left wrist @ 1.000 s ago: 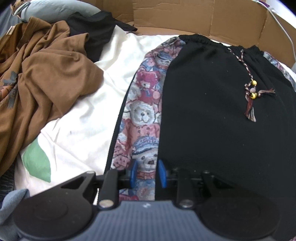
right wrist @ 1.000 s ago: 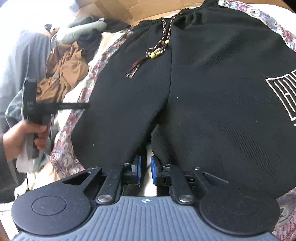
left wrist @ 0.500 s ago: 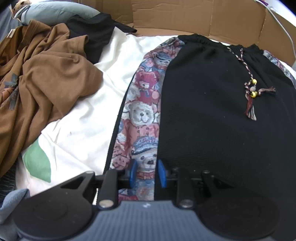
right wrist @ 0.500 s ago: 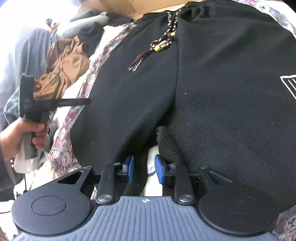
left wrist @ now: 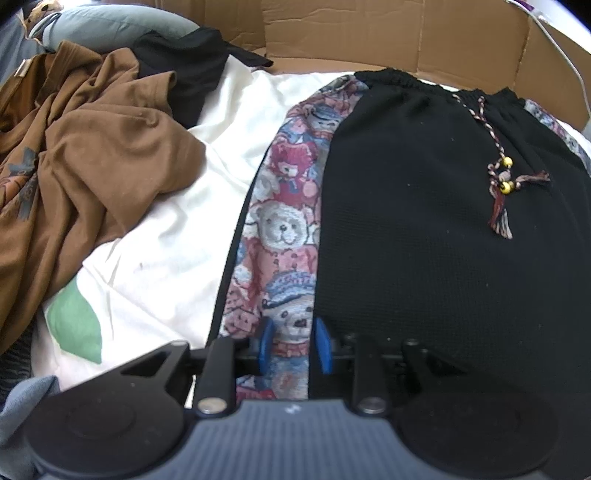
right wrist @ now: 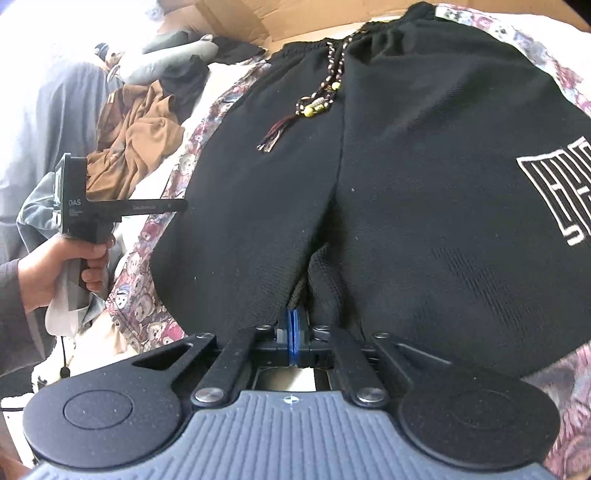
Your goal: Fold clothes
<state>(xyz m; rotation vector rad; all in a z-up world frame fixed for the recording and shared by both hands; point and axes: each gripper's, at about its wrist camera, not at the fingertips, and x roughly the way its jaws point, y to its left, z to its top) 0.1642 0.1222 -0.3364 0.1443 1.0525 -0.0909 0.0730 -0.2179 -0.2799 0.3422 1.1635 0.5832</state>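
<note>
Black knit shorts (left wrist: 443, 240) lie flat on a teddy-bear print blanket (left wrist: 284, 229), waistband far from me, with a beaded drawstring (left wrist: 500, 184) on top. My left gripper (left wrist: 293, 345) is open and low over the blanket, just off the shorts' left edge, its blue pads (left wrist: 266, 345) empty. In the right wrist view my right gripper (right wrist: 293, 339) is shut at the crotch of the shorts (right wrist: 424, 184), where the black hem runs into its tips. The left gripper (right wrist: 183, 204) also shows there, held by a hand (right wrist: 55, 273).
A heap of clothes lies at the left: a brown shirt (left wrist: 92, 166), a black garment (left wrist: 184, 74) and a white cloth with a green patch (left wrist: 155, 258). A cardboard wall (left wrist: 369, 33) closes off the far side. The shorts carry a white logo (right wrist: 554, 192).
My right gripper's jaws have gone from open to shut at the shorts' crotch. The left gripper has barely moved.
</note>
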